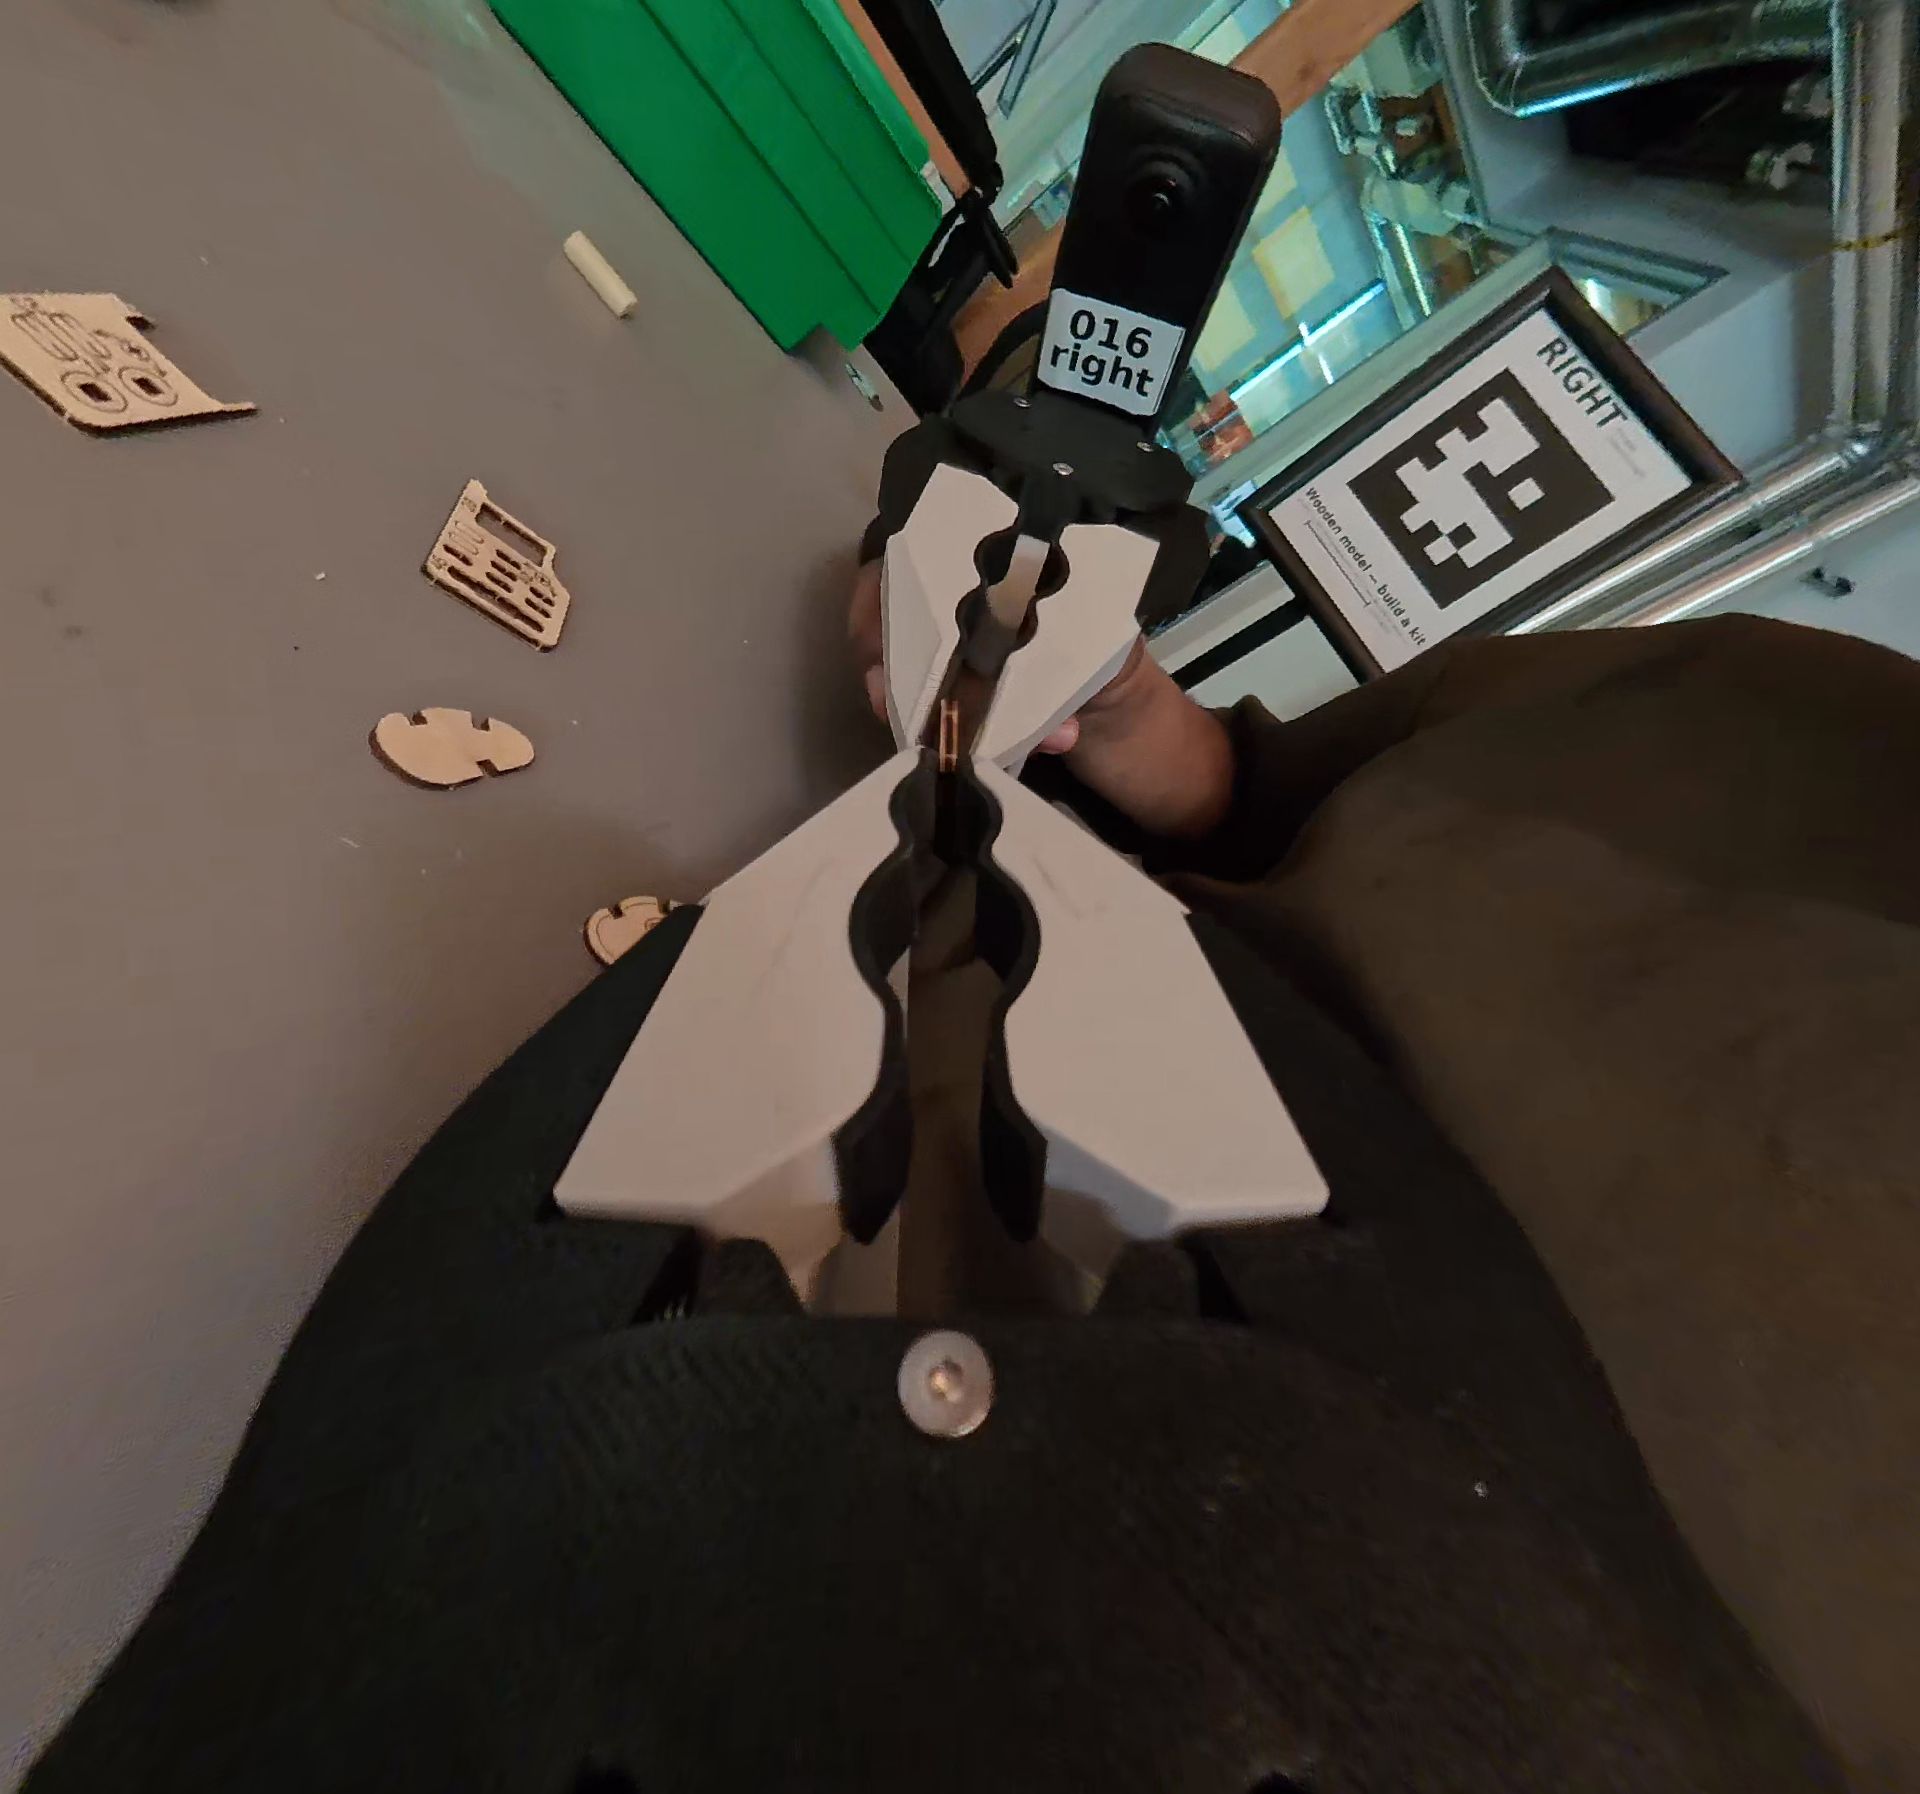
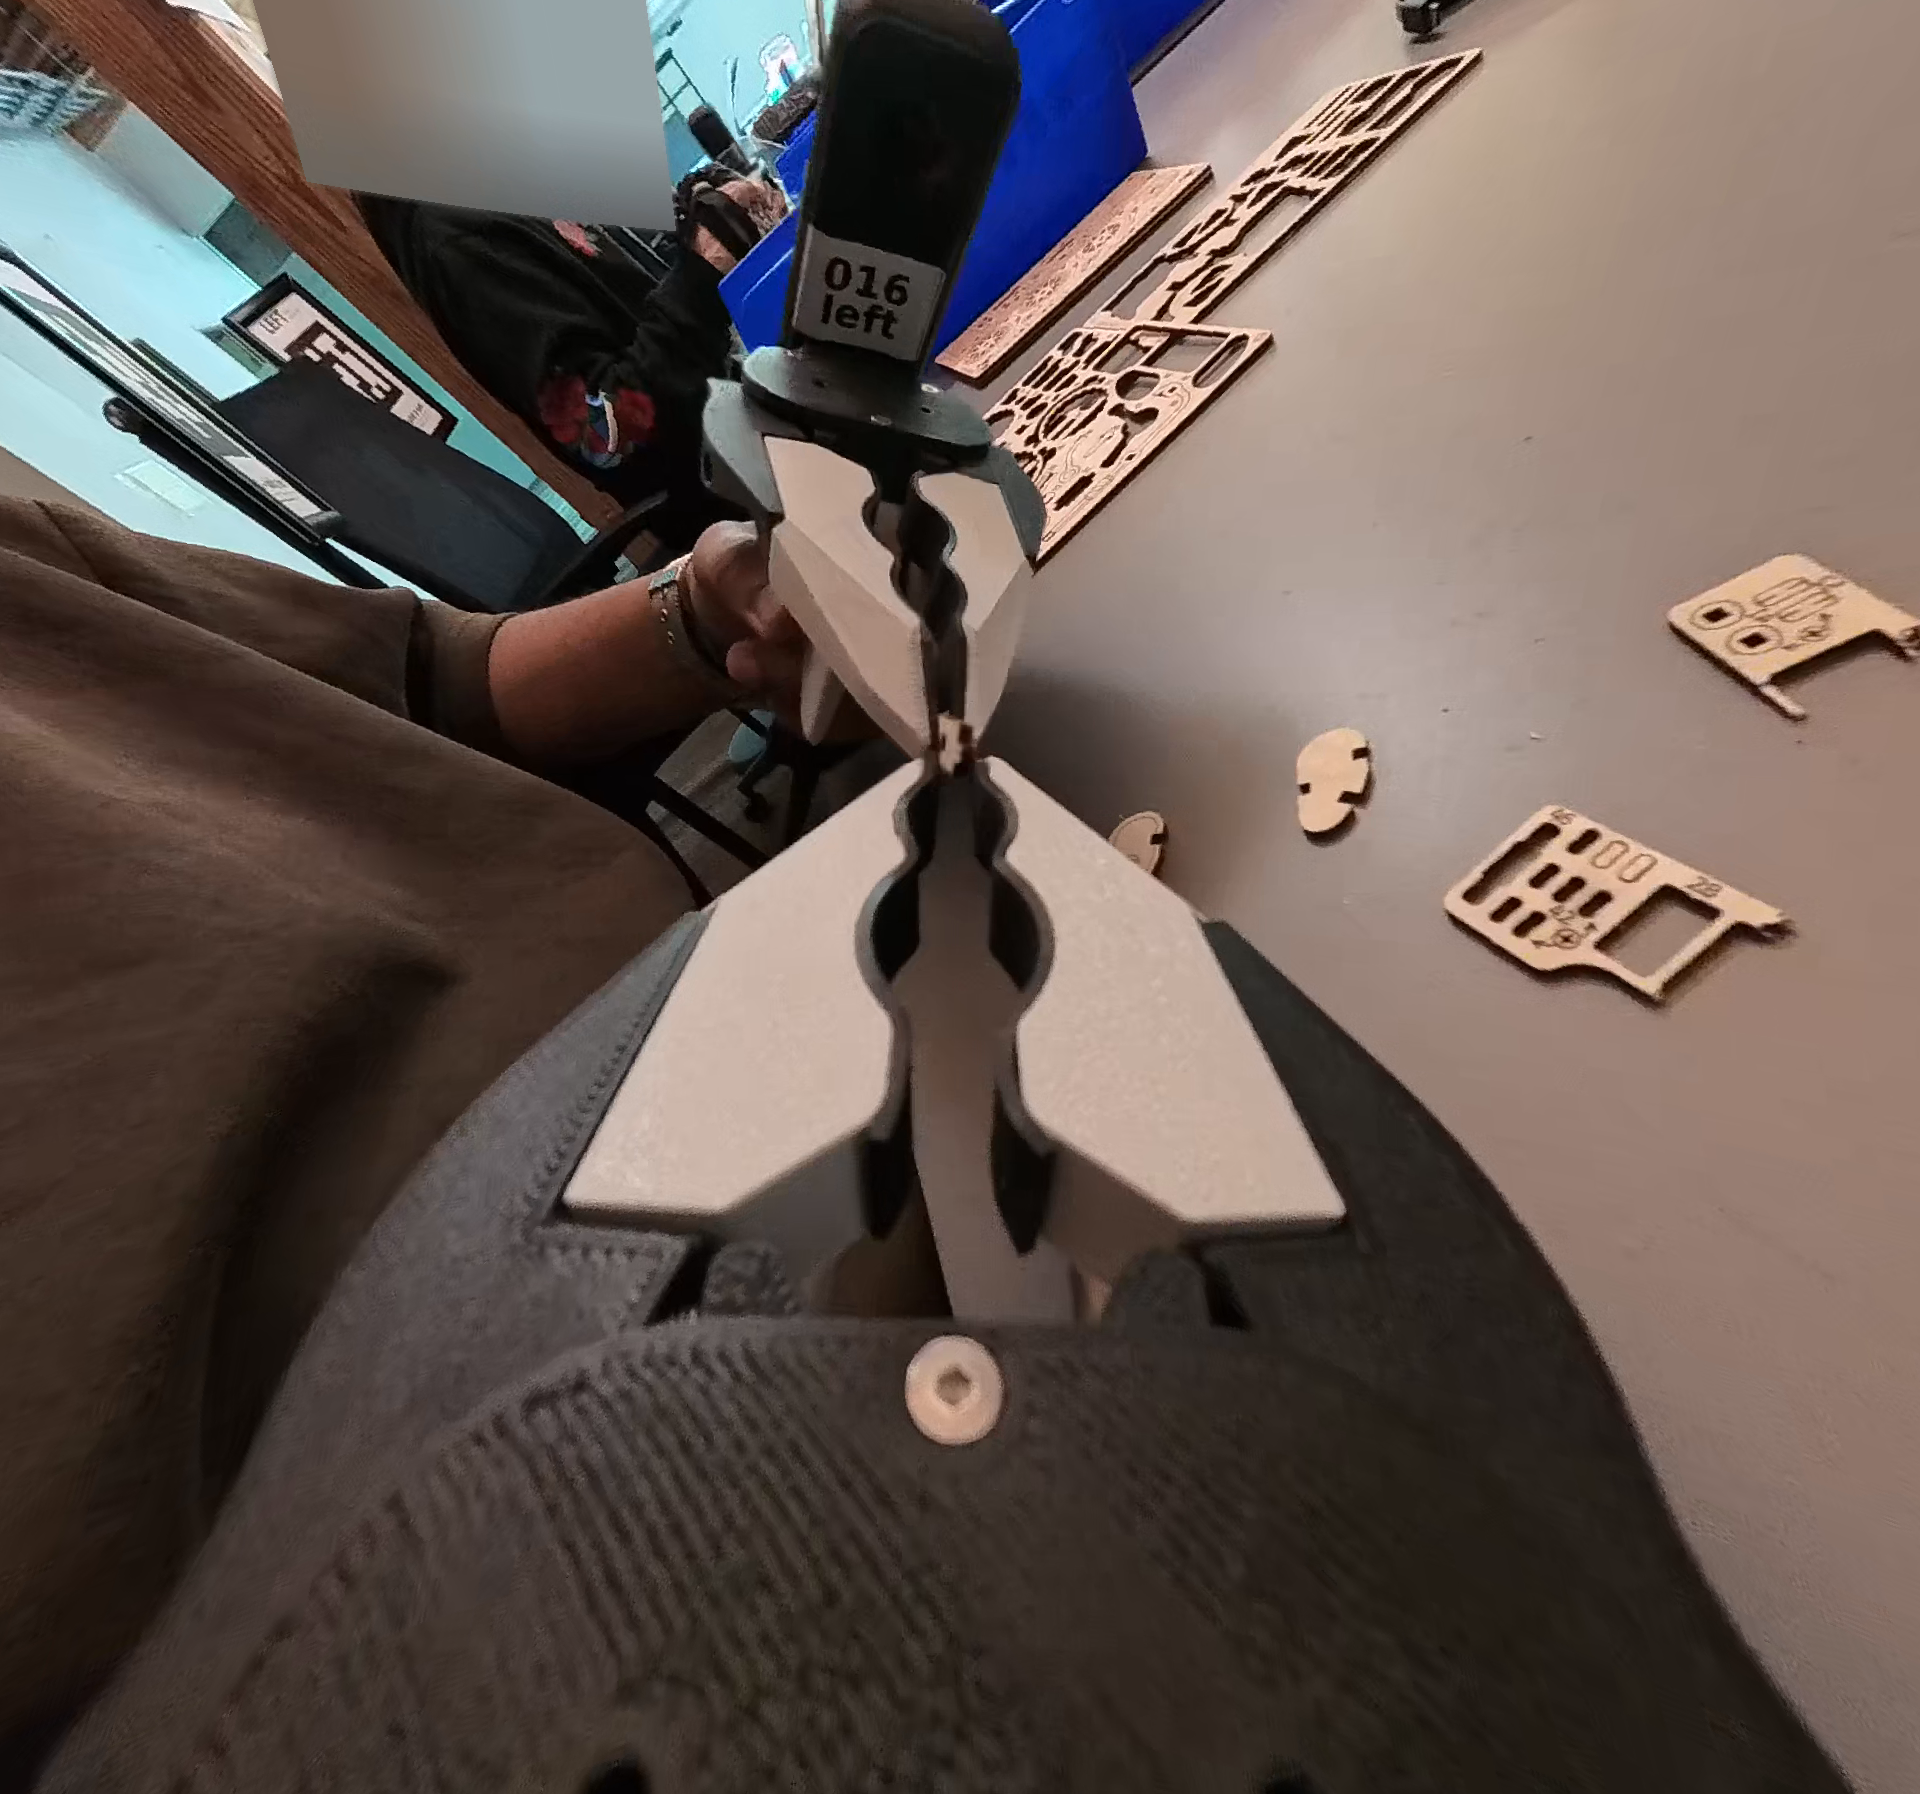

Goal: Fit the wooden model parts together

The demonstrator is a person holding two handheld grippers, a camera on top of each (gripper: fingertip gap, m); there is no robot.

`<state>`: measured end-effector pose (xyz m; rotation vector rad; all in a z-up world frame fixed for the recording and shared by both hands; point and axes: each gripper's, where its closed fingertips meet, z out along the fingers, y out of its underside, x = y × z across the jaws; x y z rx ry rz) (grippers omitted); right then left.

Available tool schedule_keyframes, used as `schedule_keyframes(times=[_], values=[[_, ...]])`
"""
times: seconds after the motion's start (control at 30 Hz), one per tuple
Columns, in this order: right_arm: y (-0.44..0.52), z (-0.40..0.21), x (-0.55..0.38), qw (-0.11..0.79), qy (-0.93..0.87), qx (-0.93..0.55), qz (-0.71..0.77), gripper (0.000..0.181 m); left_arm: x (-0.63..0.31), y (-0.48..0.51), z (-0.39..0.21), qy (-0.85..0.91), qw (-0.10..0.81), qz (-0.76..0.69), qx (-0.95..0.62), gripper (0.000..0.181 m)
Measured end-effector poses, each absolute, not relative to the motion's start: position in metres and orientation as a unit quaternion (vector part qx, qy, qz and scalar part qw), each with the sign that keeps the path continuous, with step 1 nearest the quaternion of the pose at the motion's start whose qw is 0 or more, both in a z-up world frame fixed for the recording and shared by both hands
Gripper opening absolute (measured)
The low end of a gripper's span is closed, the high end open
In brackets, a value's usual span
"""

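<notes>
A small, thin wooden part sits between the two gripper tips, which meet tip to tip in the air above the grey table. My left gripper is shut on its near end. My right gripper faces it. The part stands between its fingers, and a dark gap shows beside the part, so its pads stand slightly apart. In the right wrist view the notched part shows just beyond my right gripper, at the tips of the left gripper.
Loose wooden pieces lie on the table: an oval piece, a slotted piece and a cut-out card. Punched-out sheets lie by a blue bin. A green bin and a framed sign stand behind. A person's brown sleeve is close by. About 8 centimeters separates my right fingertips from the oval piece. Seen from the right wrist view as well.
</notes>
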<state>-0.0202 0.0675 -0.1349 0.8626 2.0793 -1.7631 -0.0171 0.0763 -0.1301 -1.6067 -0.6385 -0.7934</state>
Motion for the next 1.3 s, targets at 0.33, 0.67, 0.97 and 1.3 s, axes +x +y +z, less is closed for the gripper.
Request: schedule_keyframes(times=[0.33, 0.67, 0.97, 1.3], values=[[0.088, -0.135, -0.034, -0.1, 0.8, 0.187, -0.562, 0.018, -0.018, 0.075, -0.139, -0.323, 0.542, -0.408, -0.66, 0.0], [0.072, -0.153, -0.007, -0.127, 0.842, 0.081, -0.518, 0.015, -0.001, 0.079, -0.151, -0.323, 0.49, -0.433, -0.684, 0.001], [0.094, -0.18, -0.028, -0.153, 0.879, 0.123, -0.434, 0.009, -0.031, 0.07, -0.161, -0.352, 0.519, -0.345, -0.698, 0.029], [0.109, -0.201, -0.037, -0.132, 0.895, 0.166, -0.393, 0.014, -0.045, 0.065, -0.157, -0.349, 0.545, -0.297, -0.702, 0.028]])
